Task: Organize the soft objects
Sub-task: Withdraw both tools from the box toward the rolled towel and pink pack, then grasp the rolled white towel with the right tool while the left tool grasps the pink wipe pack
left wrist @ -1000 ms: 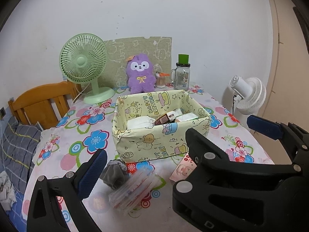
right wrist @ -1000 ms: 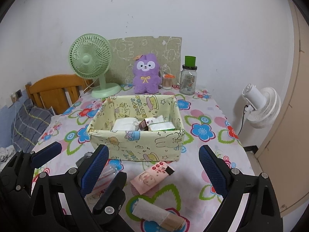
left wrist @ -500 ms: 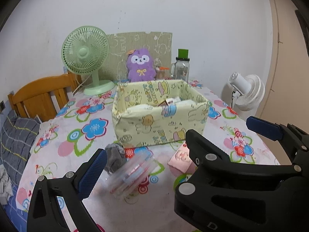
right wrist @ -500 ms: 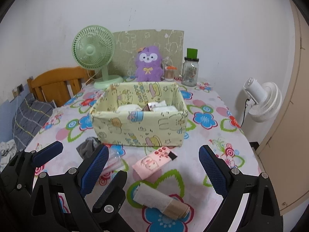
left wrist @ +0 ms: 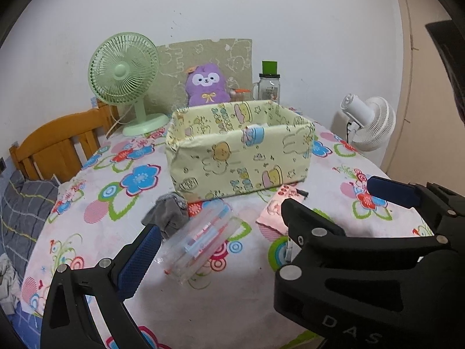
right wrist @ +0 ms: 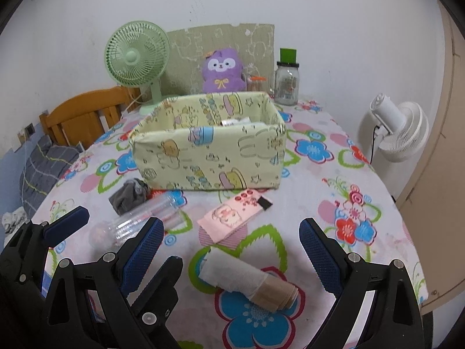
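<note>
Both claws lower, nearer table.

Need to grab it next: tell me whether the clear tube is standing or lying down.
Lying down. The clear tube rests on its side on the tablecloth, beside the grey sock.

A lived-in room of a home, likely a bedroom or small family room. A table under a bright flower-print cloth stands against a plain white wall. At its back edge sit a mint-green desk fan, a purple plush toy and a glass jar with a green lid. A yellow cartoon-print fabric box rests mid-table. To the left are a wooden chair back and grey checked bedding; to the right, a white floor fan.
</note>
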The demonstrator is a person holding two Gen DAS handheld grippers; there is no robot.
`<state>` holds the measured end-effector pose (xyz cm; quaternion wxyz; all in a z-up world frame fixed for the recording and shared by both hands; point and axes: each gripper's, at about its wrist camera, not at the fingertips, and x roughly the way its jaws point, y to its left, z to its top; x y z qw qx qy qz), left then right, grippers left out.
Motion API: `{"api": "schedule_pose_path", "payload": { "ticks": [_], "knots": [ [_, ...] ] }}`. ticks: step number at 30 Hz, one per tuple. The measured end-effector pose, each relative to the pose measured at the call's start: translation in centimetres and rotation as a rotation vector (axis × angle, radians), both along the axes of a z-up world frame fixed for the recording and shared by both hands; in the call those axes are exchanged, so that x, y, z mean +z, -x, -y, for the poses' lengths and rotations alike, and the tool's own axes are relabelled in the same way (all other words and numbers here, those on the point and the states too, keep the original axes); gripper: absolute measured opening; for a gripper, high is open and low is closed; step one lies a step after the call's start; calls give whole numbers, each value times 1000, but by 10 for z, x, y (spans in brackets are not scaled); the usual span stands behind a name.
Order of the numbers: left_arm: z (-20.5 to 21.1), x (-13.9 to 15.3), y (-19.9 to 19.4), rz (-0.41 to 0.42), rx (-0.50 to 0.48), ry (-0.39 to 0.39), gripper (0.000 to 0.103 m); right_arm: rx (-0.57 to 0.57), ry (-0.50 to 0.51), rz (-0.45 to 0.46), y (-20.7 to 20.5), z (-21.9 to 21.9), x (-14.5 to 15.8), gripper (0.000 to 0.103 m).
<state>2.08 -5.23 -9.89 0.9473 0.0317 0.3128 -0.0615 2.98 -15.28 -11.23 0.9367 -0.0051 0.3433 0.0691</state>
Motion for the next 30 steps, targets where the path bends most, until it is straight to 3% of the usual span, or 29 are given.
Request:
{"api": "schedule_pose_path", "payload": {
  "ticks": [20, 30],
  "knots": [
    [-4, -43, -14, -138, -7, 6, 102, -21, 16, -125, -16, 4, -46, 96],
    [7, -56, -20, -180, -26, -34, 102, -67, 6, -167, -26, 11, -65, 95]
  ]
}}
